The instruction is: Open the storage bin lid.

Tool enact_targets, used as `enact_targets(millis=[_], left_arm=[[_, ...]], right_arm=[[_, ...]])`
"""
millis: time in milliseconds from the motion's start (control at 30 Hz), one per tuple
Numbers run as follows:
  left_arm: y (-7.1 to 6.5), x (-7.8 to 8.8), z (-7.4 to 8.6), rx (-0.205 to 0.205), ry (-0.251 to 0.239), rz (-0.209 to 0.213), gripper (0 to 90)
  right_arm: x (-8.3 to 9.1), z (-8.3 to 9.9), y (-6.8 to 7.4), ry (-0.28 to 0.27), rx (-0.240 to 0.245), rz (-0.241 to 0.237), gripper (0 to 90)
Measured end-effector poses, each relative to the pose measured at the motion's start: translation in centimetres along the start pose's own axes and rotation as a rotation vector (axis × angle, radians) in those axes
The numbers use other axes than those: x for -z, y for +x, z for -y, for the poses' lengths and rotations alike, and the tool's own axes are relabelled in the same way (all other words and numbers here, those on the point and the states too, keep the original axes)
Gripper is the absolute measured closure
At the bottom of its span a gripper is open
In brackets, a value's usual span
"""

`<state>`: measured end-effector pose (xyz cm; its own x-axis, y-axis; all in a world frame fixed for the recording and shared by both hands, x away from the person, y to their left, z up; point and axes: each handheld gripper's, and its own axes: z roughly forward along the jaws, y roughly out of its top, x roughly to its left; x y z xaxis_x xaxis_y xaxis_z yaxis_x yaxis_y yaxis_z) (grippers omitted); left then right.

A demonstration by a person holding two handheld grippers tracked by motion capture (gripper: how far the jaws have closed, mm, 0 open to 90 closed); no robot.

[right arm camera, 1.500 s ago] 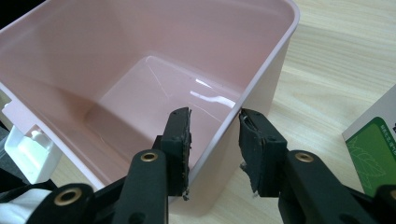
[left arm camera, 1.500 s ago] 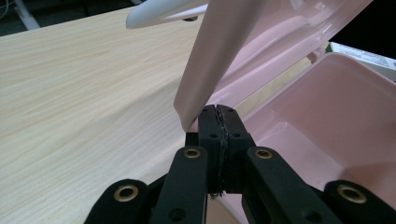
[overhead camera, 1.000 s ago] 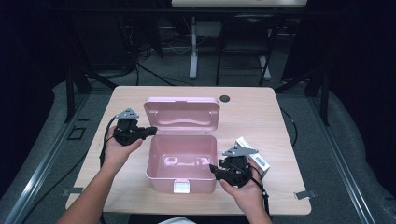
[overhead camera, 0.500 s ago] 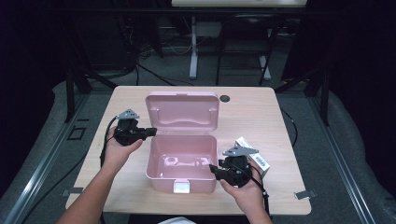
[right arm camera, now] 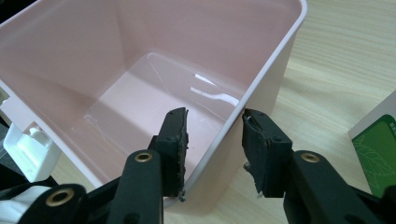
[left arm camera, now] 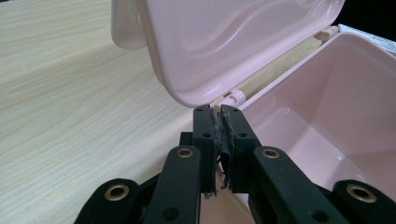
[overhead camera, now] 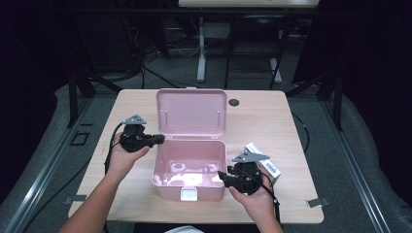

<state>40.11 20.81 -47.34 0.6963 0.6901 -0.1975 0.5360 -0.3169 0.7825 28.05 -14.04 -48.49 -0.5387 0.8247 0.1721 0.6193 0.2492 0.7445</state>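
Pink plastic lunch box [overhead camera: 189, 167] at the centre of the wooden table [overhead camera: 126, 104], standing open, with the lid [overhead camera: 192, 112] raised upright at the 12 o'clock side and the white latch [overhead camera: 188, 194] at the 6 o'clock side. Inside of the tub bare and glossy, as seen in the right gripper view [right arm camera: 154, 88]. Left gripper [overhead camera: 156, 140] at about 9 o'clock from the box, held in the left hand [overhead camera: 124, 158], pointing toward the rear corner of the tub near the hinge [left arm camera: 233, 95]. Jaws of the left gripper [left arm camera: 219, 114] nearly together, only a thin slit between the frayed pads [left arm camera: 208, 140], having just been opening a little, with nothing between them; tips just beside the lower edge of the lid [left arm camera: 224, 46], whether touching cannot be told. Right gripper [overhead camera: 224, 175] at about 4 o'clock from the box, in the right hand [overhead camera: 255, 201]. Jaws of the right gripper [right arm camera: 215, 128] apart, straddling the side wall [right arm camera: 261, 88] of the tub, one pad inside and the other outside; inner pad [right arm camera: 175, 140] close against the wall, outer pad [right arm camera: 261, 149] with a small gap. Small white and green carton [overhead camera: 263, 162] lying on the table at 3 o'clock from the box, just behind the right gripper. Dark round cable hole [overhead camera: 233, 103] in the tabletop at about 1 o'clock.
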Motion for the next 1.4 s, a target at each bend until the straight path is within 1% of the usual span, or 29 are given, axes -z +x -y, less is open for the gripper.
enact_targets(millis=[67,267,300,333,367,533,600,667,767,867,933,967,1100,1133,1167,1300,1367,1400], left_arm=[[0.0,0.1,0.0,-0.002,0.010,0.004,85.8],[0.0,0.1,0.0,-0.007,0.010,0.002,86.2],[0.0,0.1,0.0,-0.005,0.013,0.013,86.4],[0.0,0.1,0.0,-0.004,0.018,0.011,86.3],[0.0,0.1,0.0,-0.007,0.013,0.006,86.3],[-0.1,0.1,0.0,-0.008,0.015,0.003,86.3],[0.0,0.0,0.0,-0.006,0.007,0.004,86.3],[-0.1,0.0,0.0,-0.009,0.005,0.002,86.3],[-0.1,0.0,0.0,-0.010,0.002,0.003,86.3],[-0.2,0.0,0.0,-0.010,0.001,0.004,86.3],[-0.2,0.0,0.0,-0.011,0.003,0.001,86.1],[-0.2,0.1,-0.1,-0.013,0.002,-0.004,85.9],[-0.3,0.4,-0.2,-0.011,-0.016,-0.003,82.4],[-0.3,0.5,-0.3,-0.009,-0.021,0.001,79.5],[-0.3,0.5,-0.3,-0.004,-0.027,0.001,78.3],[-0.1,0.7,-0.2,0.009,-0.025,-0.001,73.7],[0.0,0.9,-0.2,0.009,-0.031,0.003,71.9],[0.0,1.0,-0.2,0.017,-0.041,0.000,71.0]], right_arm=[[0.0,0.0,0.0,0.000,0.000,-0.001,60.4],[0.0,0.0,0.0,-0.001,0.000,0.002,60.6],[0.0,0.0,0.0,-0.004,0.001,0.009,61.4],[0.0,0.0,-0.1,0.001,0.000,0.007,60.6],[0.0,0.0,-0.1,0.007,-0.010,0.006,60.8],[0.0,0.0,0.0,0.001,0.001,0.012,61.0],[0.0,0.0,0.0,0.001,0.000,0.014,61.3],[0.0,0.0,0.0,0.008,-0.012,0.012,61.6],[0.1,0.0,0.0,0.012,-0.017,0.009,61.8],[0.3,-0.1,0.1,0.015,-0.009,0.015,62.2],[0.5,-0.2,0.1,0.016,-0.006,0.011,62.4],[0.6,-0.3,0.1,0.009,-0.002,0.010,62.0],[1.4,-0.6,-0.1,-0.025,-0.016,0.010,58.1],[1.7,-0.7,-0.2,-0.050,-0.018,0.010,57.0],[1.9,-0.8,-0.3,-0.058,-0.020,0.007,56.2],[2.4,-0.9,-0.6,-0.079,-0.026,0.015,54.2],[2.5,-1.0,-0.7,-0.090,-0.029,0.013,53.3],[2.6,-1.1,-0.8,-0.094,-0.031,0.009,52.8]])
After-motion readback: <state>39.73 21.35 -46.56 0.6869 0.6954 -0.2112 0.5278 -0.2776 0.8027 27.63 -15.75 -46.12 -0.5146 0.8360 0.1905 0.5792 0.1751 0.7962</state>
